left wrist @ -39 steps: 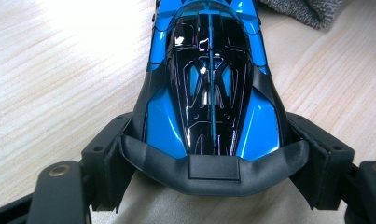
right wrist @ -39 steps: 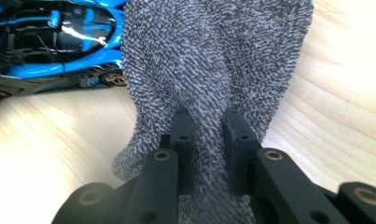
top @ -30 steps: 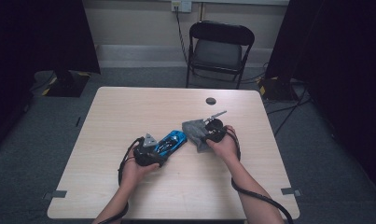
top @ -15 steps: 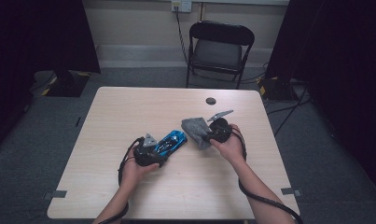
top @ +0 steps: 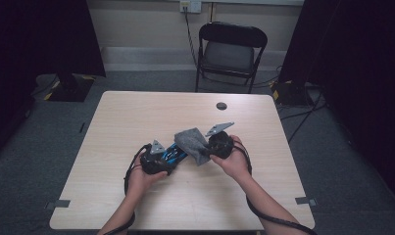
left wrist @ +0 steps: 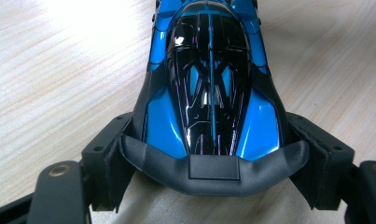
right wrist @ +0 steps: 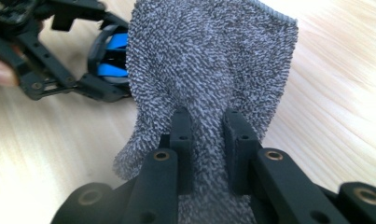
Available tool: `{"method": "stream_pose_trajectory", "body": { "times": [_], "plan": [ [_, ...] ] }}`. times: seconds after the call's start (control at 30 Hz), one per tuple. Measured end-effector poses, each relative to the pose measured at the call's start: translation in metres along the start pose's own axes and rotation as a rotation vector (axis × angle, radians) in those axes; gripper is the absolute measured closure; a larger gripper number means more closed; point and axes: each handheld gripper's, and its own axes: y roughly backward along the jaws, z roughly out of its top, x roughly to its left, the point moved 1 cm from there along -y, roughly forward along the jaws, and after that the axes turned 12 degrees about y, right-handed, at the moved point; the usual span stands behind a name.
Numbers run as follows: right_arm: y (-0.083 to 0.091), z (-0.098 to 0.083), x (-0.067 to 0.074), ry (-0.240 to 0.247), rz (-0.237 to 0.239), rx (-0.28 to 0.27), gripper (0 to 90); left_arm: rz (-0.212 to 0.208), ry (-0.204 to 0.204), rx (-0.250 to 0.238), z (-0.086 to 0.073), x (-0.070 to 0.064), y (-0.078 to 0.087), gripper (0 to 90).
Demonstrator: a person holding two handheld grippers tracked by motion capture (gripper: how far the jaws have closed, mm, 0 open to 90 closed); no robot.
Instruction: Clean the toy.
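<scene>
A glossy blue and black toy car (left wrist: 209, 79) lies on the wooden table (top: 136, 117), its rear end clamped between the jaws of my left gripper (left wrist: 213, 149). In the high view the car (top: 174, 155) sits at mid-table under my left gripper (top: 161, 155). My right gripper (right wrist: 208, 126) is shut on a grey terry cloth (right wrist: 209, 60), which hangs lifted over the car's front. From above, the cloth (top: 192, 142) drapes from my right gripper (top: 209, 146) just right of the car.
A small black disc (top: 221, 105) lies near the table's far edge. A black folding chair (top: 229, 54) stands behind the table. Bare tabletop lies to the left and near the front edge.
My right gripper has lifted the grey cloth and carried it left, over the car's front. The left gripper and car stayed put.
</scene>
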Motion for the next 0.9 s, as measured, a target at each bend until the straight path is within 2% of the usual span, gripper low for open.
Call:
{"method": "stream_pose_trajectory", "body": {
  "times": [0.2, 0.37, 0.5, 0.57, 0.77, 0.9],
  "plan": [
    [-0.009, 0.006, 0.017, 0.036, 0.035, -0.011, 75.9, 0.000, 0.000, 0.000, 0.000, 0.000, 0.000, 24.0],
    [-0.016, 0.010, 0.026, 0.037, 0.066, -0.016, 75.8, -0.001, 0.000, 0.001, 0.000, 0.000, 0.000, 24.0],
    [-0.027, 0.013, 0.036, 0.056, 0.092, 0.001, 75.7, 0.001, -0.001, -0.001, 0.000, 0.000, 0.000, 24.0],
    [-0.031, 0.015, 0.039, 0.076, 0.088, 0.017, 75.6, 0.001, 0.000, -0.001, 0.000, 0.000, 0.000, 24.0],
    [-0.043, 0.019, 0.045, 0.112, 0.093, 0.064, 75.5, -0.001, 0.011, -0.007, 0.000, -0.001, 0.000, 24.0],
    [-0.045, 0.017, 0.042, 0.094, 0.102, 0.065, 75.4, 0.001, -0.001, -0.001, 0.000, 0.000, 0.000, 24.1]
  ]
}}
